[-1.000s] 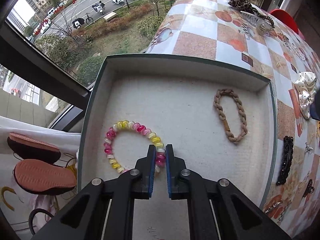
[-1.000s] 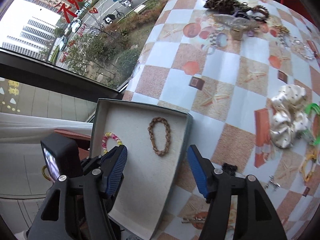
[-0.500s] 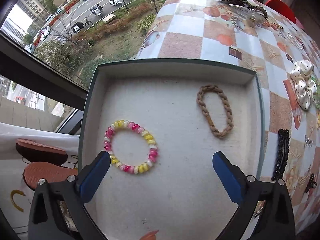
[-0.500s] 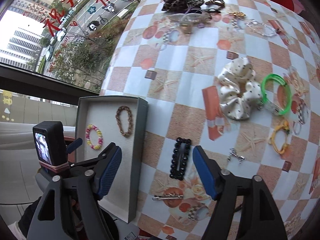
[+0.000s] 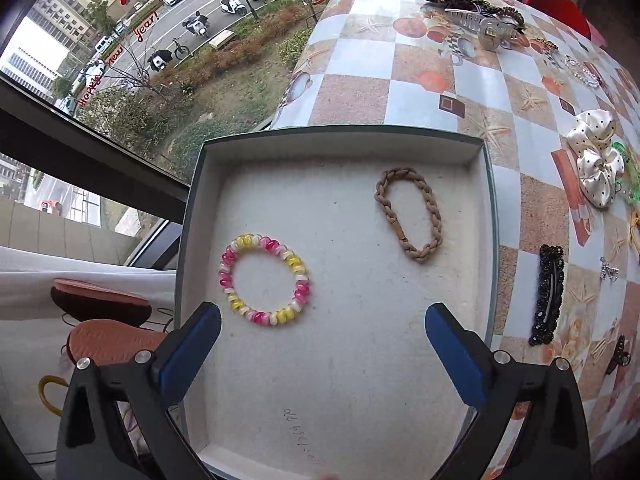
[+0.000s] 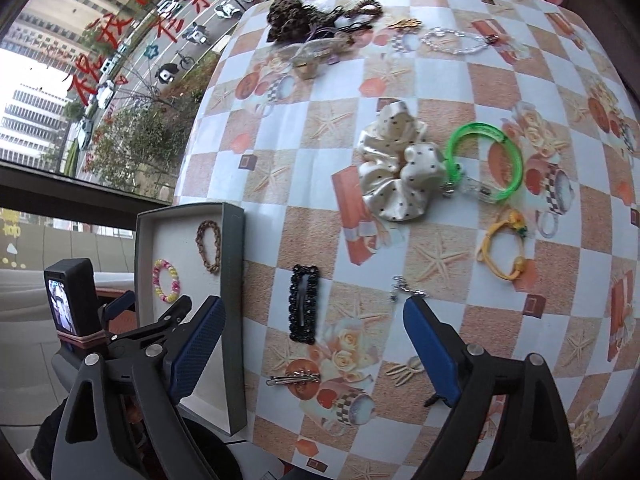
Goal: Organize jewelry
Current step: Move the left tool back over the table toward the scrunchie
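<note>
A grey box point(image 5: 486, 216) with a pale lining is seen at the near left edge of a table point(image 5: 400, 64) covered in a checked orange and white cloth. 2 pieces lie flat on the box floor, well apart from each other: a pink and yellow spiral hair tie point(image 5: 265, 281) at the near left and a braided brown hair tie point(image 5: 409, 214) towards the far right. The left gripper point(image 5: 323, 326) is held above the near part of the box, pointing steeply down, with its blue fingers spread wide and nothing between them; the spiral hair tie lies just beyond the left finger, untouched. The right gripper point(image 6: 314, 330) is held over the table to the right of the box, and its jaws have just been opening; they stand wide apart with nothing gripped. A black beaded hair clip point(image 6: 304, 304) is seen on the cloth between and just beyond its fingers, with a small silver hair pin point(image 6: 294, 379) nearer. Farther right on the table are laid a cream dotted scrunchie point(image 6: 398, 168), a green bangle point(image 6: 486, 160) touching it, and a yellow hair tie point(image 6: 503, 250). A heap of dark hair accessories point(image 6: 304, 16) is seen at the far edge.
</note>
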Motion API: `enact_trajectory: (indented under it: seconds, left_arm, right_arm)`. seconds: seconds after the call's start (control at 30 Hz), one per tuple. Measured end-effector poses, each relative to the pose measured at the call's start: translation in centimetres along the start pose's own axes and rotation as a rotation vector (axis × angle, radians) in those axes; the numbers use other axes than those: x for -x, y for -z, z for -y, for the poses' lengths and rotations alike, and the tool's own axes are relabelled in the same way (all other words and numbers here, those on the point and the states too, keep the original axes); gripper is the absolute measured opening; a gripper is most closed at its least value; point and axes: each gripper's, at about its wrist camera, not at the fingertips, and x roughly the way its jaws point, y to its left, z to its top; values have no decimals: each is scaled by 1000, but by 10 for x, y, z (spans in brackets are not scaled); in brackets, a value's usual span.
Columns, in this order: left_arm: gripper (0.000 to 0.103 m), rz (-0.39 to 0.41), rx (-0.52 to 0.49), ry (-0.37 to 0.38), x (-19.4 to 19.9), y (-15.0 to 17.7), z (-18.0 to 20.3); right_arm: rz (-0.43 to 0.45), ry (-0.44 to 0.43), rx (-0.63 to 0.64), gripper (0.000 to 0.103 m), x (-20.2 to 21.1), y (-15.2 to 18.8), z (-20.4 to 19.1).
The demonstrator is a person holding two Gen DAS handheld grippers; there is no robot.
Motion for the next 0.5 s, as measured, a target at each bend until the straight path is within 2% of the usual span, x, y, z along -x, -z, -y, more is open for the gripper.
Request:
enact_trajectory:
  seconds: [0.1,0.5]
  left_arm:
    - [103,-17,-21,39,0,0,6]
    - [103,32,-93,98,36,-11,50]
  right_arm:
    - [23,6,-24,103,6,0,14]
    - [98,24,-102,103,21,3,65]
